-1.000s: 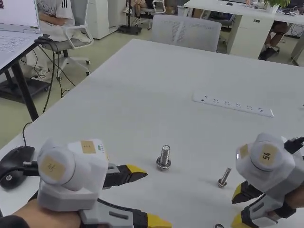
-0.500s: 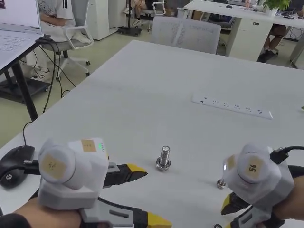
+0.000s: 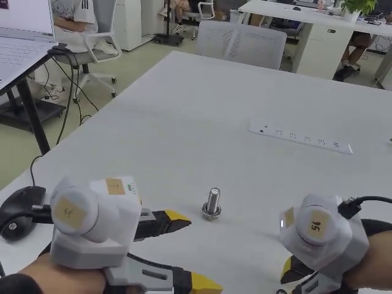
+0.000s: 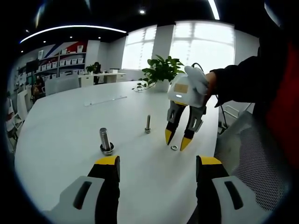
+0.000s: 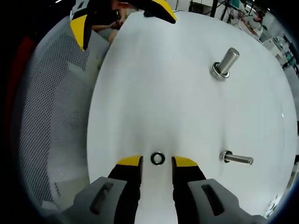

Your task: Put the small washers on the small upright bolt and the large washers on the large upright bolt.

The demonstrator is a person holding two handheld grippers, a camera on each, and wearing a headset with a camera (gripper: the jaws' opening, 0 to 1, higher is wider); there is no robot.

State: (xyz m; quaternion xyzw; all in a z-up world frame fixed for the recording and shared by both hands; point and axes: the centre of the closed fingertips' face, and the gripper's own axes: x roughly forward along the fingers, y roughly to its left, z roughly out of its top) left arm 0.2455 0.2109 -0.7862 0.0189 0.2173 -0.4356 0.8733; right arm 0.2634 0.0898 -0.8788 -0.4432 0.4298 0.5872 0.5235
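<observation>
White office table, chairs and desks in the background, pretty bare worktop. I'll use the large bolt as the anchor. It stands upright mid-table with a ring round its foot, and I can't tell if that's a washer or just the bolt head.

What's changed: over the last second the right gripper has dropped down and come in toward the person. In the head view it now covers the small bolt, which stands to the right of the large bolt. Its jaws are apart and pointing down, with a washer lying flat on the table right between the yellow tips, not pinched yet. That washer sits right of the large bolt and nearer the person, close to the small bolt. So my read is the pickup is about to happen. It looks like a small one, so it'd go on the small bolt.

The left gripper hangs left of the large bolt, jaws wide and holding nothing.

Other stuff: a power strip well beyond the large bolt and a mouse far to its left. Neither is in the way. The only snag is how flat the washer lies.
</observation>
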